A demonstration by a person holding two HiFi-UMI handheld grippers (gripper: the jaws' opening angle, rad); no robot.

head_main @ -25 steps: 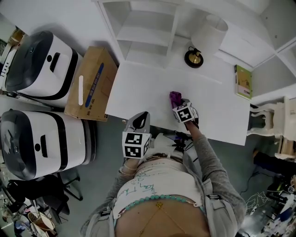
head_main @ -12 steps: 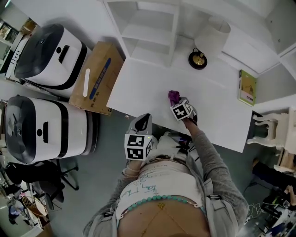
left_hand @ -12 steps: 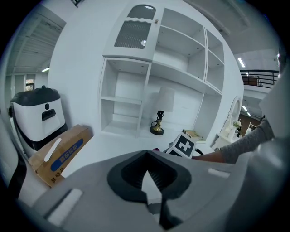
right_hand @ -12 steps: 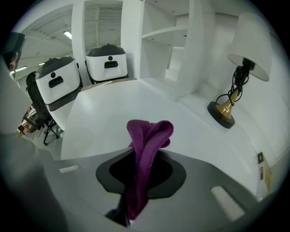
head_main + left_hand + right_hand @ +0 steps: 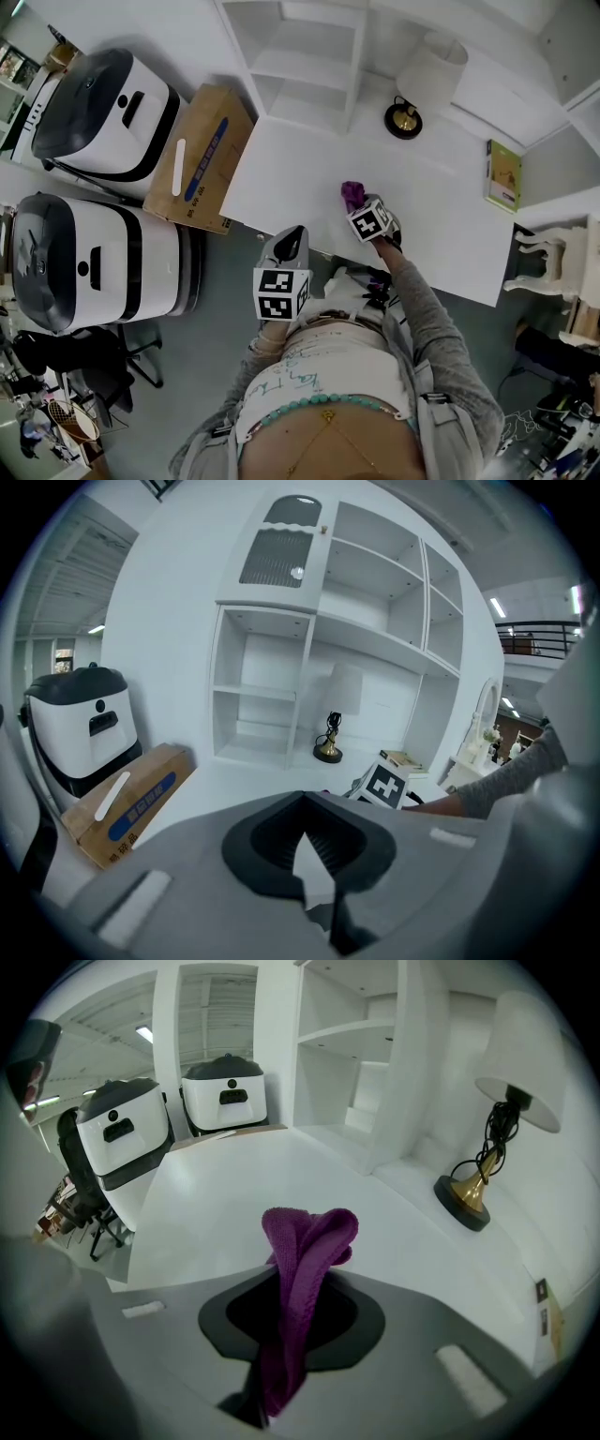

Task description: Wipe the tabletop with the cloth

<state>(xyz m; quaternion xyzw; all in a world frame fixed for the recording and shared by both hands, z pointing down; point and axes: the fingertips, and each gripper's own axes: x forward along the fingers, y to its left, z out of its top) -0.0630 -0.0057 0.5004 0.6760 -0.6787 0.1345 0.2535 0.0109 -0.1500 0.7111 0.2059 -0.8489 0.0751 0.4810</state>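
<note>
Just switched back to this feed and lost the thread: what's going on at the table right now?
A person works at the white tabletop with two handheld grippers. The right gripper is shut on a bunched purple cloth, held over the tabletop near its front edge. The left gripper is shut and empty, waiting by that front edge. A lamp stands farther back.

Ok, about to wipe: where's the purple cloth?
In the head view, the cloth is clamped in the right gripper over the tabletop, centre-front, short of the lamp.
</note>
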